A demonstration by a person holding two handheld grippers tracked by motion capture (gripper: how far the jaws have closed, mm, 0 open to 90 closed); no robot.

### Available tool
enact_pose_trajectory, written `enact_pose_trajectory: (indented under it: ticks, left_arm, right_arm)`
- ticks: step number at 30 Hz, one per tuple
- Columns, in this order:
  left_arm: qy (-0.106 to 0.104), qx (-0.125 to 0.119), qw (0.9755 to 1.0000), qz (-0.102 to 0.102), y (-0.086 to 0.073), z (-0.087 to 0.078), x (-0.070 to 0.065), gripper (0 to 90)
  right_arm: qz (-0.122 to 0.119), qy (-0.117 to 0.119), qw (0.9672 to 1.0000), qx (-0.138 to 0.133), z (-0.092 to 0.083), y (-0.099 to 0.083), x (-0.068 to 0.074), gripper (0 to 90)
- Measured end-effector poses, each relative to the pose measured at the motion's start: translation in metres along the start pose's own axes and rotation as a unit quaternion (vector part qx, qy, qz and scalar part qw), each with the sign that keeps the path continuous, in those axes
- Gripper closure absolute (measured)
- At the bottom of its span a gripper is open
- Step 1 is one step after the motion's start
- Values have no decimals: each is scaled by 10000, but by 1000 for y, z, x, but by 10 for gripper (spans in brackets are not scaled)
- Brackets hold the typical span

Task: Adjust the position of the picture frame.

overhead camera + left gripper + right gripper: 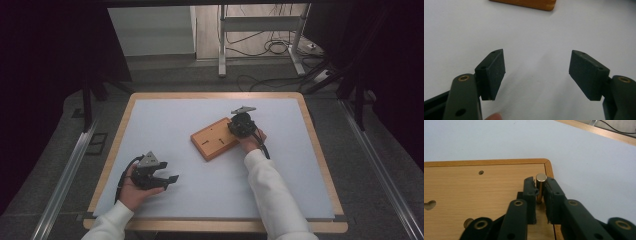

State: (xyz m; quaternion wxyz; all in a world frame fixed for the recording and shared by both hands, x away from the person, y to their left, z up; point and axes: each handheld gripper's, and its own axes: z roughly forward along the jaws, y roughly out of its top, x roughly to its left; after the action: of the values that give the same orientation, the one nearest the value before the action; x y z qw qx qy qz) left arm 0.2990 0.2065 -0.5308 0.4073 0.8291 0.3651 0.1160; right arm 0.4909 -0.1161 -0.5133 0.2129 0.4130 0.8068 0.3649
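A white mat (200,190) covers the table; a wooden board (212,140) lies mid-mat. The right gripper (540,192) is clamped on a brass pin (540,182) standing upright near the board's corner. The left gripper (536,75) rests wide open, holding nothing, well apart.

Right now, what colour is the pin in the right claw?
Shiny gold, brass-like: the pin, clearest in the right gripper view.

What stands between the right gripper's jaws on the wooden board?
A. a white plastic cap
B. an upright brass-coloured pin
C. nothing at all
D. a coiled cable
B: in the right gripper view the right gripper has its pads against an upright brass-coloured pin near the corner of the wooden board.
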Motion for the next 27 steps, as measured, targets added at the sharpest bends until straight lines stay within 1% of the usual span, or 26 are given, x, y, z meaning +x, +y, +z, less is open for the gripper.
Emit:
enact_pose_trajectory:
  ticks: [6,8,9,10,15,16,20,22,23,24,25,27]
  left_arm:
    - [10,-4,10000,0,0,0,1,288]
    - [12,-4,10000,-15,0,0,1,288]
    - [-20,-21,10000,-43,0,0,1,288]
    - [-20,-21,10000,-43,0,0,1,288]
    - [-15,0,10000,-37,0,0,1,288]
    - [-14,-3,10000,-37,0,0,1,288]
    - [-14,6,10000,-22,0,0,1,288]
    - [-14,8,10000,-18,0,0,1,288]
    - [-9,10,10000,-16,0,0,1,288]
    - [-9,10,10000,-16,0,0,1,288]
    - [-7,8,10000,-16,0,0,1,288]
    - [-9,8,10000,-22,0,0,1,288]
  right_arm:
    - [64,13,10000,-67,1,-1,-1,838]
    - [171,32,9998,-84,0,-1,-2,841]
    - [327,113,9993,-151,0,-3,-4,841]
    - [396,167,9989,-176,-1,-4,-5,841]
    - [389,240,9987,-209,-4,-6,-6,841]
    - [330,259,9989,-219,-6,-6,-6,842]
    - [275,290,9989,-254,-11,-6,-6,841]
    - [245,336,9988,-248,-14,-7,-5,841]
    - [214,401,9986,-259,-18,-9,-4,840]
    - [214,401,9986,-259,-18,-9,-4,840]
    - [160,468,9983,-310,-23,-12,-3,839]
    - [158,490,9981,-327,-24,-13,-3,838]
